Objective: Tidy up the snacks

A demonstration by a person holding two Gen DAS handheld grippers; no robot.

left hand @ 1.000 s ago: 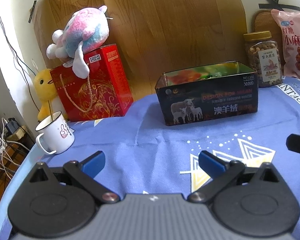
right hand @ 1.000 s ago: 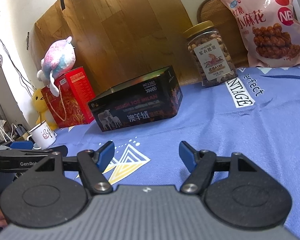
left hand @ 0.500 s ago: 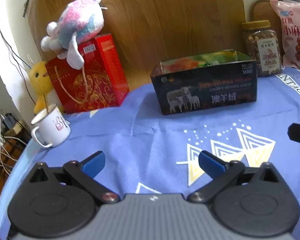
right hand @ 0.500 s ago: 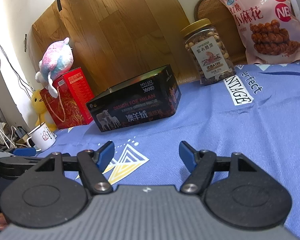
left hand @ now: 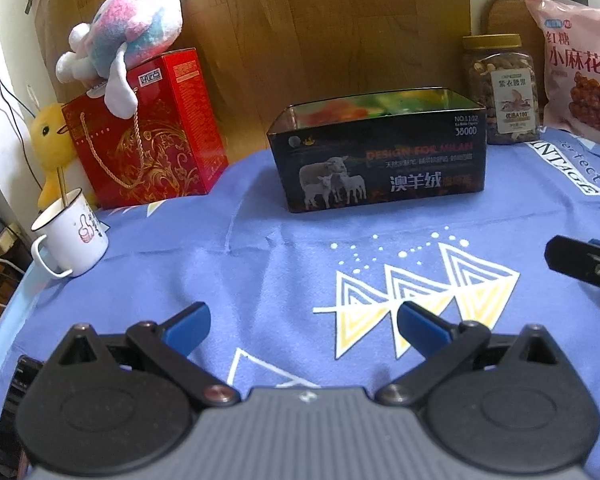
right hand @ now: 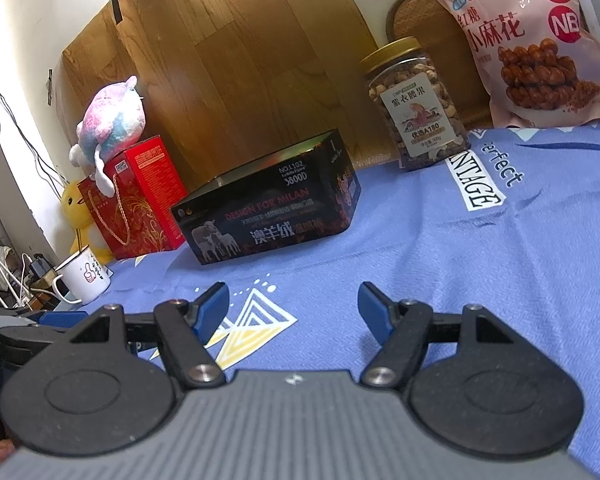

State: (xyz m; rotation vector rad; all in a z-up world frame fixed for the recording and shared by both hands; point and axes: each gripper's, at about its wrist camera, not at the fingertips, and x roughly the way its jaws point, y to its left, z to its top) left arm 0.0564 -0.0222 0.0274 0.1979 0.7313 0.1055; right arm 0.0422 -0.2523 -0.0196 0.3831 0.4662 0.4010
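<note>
The open dark box point(left hand: 380, 160) printed with sheep sits at the centre of the left wrist view on the blue cloth point(left hand: 260, 264). Right of it, at the upper right of the frame, stand the nut jar point(left hand: 500, 92) and the pink snack bag point(left hand: 580, 72) (leaning on the back wall). The left gripper point(left hand: 300, 322) has its blue fingers wide apart, holding nothing, above the cloth. The right gripper point(right hand: 294, 310) is likewise spread wide and empty. At left are a red gift bag point(left hand: 148, 140) and a white mug point(left hand: 72, 236).
</note>
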